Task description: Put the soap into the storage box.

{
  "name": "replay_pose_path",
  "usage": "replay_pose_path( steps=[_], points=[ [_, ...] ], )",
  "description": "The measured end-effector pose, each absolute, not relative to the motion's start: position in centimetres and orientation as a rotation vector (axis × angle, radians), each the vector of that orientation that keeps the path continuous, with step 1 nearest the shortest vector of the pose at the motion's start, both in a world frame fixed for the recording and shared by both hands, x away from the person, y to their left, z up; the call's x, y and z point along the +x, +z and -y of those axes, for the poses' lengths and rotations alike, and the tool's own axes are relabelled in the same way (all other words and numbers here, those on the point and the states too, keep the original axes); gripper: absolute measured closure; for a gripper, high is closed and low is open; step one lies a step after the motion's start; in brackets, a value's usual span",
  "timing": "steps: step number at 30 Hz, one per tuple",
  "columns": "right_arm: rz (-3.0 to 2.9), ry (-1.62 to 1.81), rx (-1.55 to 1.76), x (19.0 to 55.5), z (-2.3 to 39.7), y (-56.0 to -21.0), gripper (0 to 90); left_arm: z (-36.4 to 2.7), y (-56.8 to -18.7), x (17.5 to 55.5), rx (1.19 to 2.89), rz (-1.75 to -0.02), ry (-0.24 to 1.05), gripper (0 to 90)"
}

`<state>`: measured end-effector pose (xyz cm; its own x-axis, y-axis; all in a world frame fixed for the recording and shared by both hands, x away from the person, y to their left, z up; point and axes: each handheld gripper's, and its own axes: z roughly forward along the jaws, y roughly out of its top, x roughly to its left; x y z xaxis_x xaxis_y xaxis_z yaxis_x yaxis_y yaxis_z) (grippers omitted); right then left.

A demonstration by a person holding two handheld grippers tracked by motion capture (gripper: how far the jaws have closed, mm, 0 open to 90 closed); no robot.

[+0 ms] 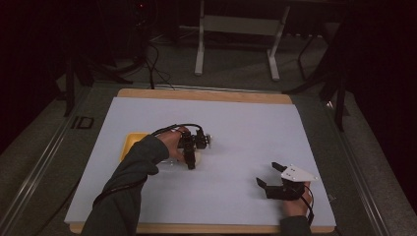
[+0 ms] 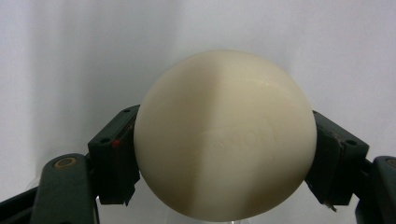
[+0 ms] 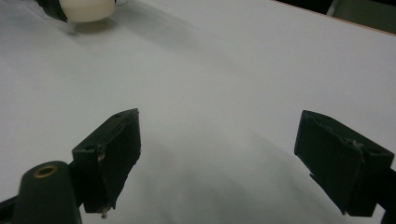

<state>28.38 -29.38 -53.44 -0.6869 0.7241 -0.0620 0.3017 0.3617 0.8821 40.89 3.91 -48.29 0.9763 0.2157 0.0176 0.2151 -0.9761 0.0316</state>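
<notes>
ball (image 2: 224, 135): cream, smooth, round | left hand-held gripper (image 2: 224, 154): clamped on ball | right hand-held gripper (image 3: 233, 154): wide, empty

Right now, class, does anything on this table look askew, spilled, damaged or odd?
Nothing stands out. The left gripper cleanly clamps a cream ball; the right gripper rests open on the white sheet.
</notes>
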Motion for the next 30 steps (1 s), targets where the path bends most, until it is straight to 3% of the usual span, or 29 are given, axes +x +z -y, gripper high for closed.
replay_pose_path(
  steps=[30],
  points=[
    [-2.183, 1.275, 0.89, 28.4, 29.4, -53.4, 14.5, -7.2, -46.2, 41.4, 3.081, -0.437, 0.084, 23.7]
  ],
)
